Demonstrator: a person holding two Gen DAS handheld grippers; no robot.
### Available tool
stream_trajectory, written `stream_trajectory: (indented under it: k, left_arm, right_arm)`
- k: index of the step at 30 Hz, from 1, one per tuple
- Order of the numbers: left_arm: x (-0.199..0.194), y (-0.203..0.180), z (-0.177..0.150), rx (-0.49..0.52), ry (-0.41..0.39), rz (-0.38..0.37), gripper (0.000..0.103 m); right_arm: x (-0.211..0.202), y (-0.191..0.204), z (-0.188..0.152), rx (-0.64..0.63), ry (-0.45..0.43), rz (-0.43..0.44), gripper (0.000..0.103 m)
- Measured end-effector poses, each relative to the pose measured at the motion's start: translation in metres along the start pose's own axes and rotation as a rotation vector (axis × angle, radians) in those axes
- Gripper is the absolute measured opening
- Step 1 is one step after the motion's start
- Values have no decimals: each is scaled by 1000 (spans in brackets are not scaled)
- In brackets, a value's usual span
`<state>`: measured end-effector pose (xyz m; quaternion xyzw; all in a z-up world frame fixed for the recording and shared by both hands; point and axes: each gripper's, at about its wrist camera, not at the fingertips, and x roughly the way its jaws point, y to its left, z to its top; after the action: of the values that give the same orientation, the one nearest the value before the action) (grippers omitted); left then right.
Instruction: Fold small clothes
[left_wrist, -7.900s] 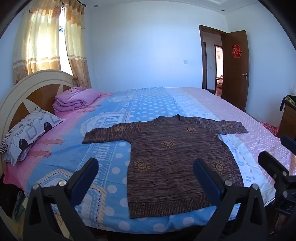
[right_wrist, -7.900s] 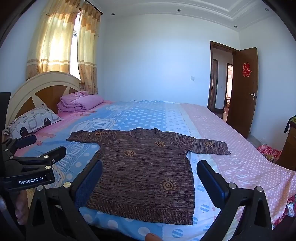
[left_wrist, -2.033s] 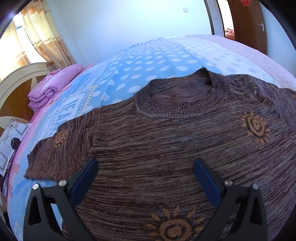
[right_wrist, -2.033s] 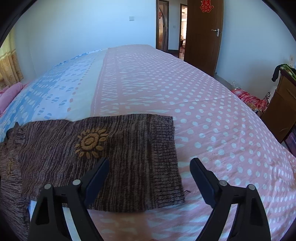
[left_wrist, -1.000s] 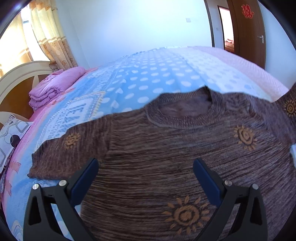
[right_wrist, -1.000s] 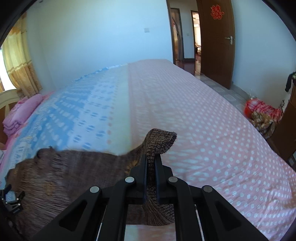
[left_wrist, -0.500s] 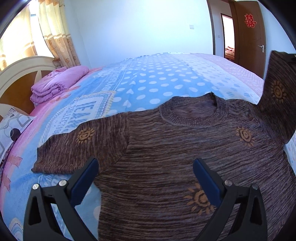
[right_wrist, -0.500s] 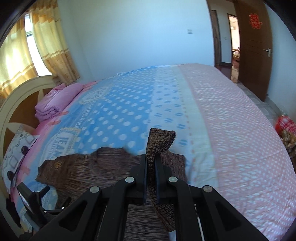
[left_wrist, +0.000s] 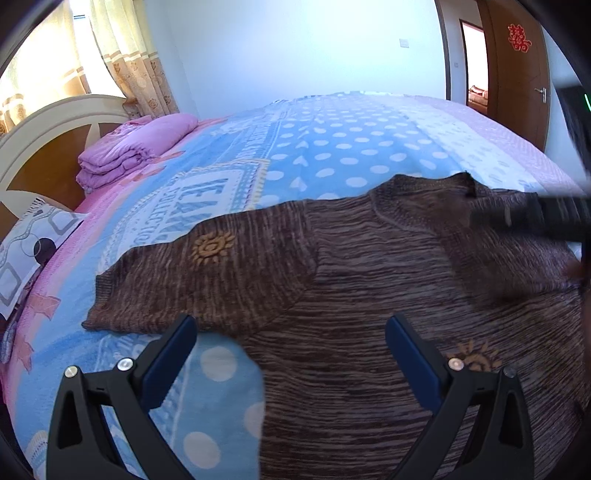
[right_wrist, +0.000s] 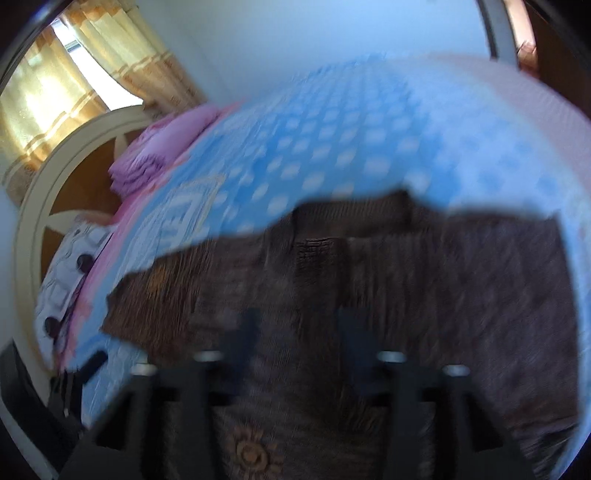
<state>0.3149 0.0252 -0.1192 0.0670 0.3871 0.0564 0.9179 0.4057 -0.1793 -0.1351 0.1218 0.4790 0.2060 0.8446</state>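
Moved: right sleeve now folded across brown knitted sweater (left_wrist: 369, 280) on bed | right gripper (right_wrist: 299, 332) opening, sleeve released | left gripper (left_wrist: 291, 332) wide, empty, nearer unfolded left sleeve (left_wrist: 207, 269) stretching leftward.

Left gripper (left_wrist: 291, 332): I hold it tilted downward, jaws spread wide, with nothing pressed between the pads.
Left fingers (left_wrist: 168, 360): blue pads face each other, black frames below them, sharp in the left wrist view.
Right gripper (right_wrist: 297, 336): I point it steeply downward; its jaws are opening, and the blur hides whether anything lies between them.
Right gripper from the left wrist view: a dark blurred bar (left_wrist: 532, 218) reaching in from the right edge.
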Motion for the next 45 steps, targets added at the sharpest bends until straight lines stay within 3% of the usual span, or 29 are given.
stream_trajectory:
  k: [5,8,12,16,19,21,23,32,38,41,45]
  left_arm:
    - [-2,-8,10,42,5,-32,103]
    - [-6,-25,22,59,14,-107,101]
    - [-10,-64,33,108,11,-180,93]
    - [7,-104,37,115,83,-270,75]
    - [26,-123,33,93,152,-290,56]
    - [41,-132,28,72,208,-334,34]
    - [40,-131,28,27,171,-368,11]
    - [15,-121,28,48,91,-339,10]
    - [29,-124,16,65,103,-309,14]
    - [29,-123,15,61,85,-283,22]
    - [24,-100,17,29,81,-254,23]
  right_arm:
    - [-52,-31,-31,-51,-56,-58,63]
    - [-92,-61,-43,-41,-130,-168,63]
    - [-129,-88,-58,-31,-188,-253,63]
    - [-139,-107,-80,-28,-181,-275,63]
    - [-137,-115,-97,-46,-167,-280,63]
    - [-133,-117,-105,-53,-162,-277,63]
    - [-133,-122,-112,-51,-165,-272,63]
    - [-130,-139,-121,-8,-174,-272,63]
    - [-132,-130,-114,-28,-182,-282,63]
    - [-134,-112,-95,-67,-197,-249,63]
    - [-113,-96,-63,-112,-163,-140,63]
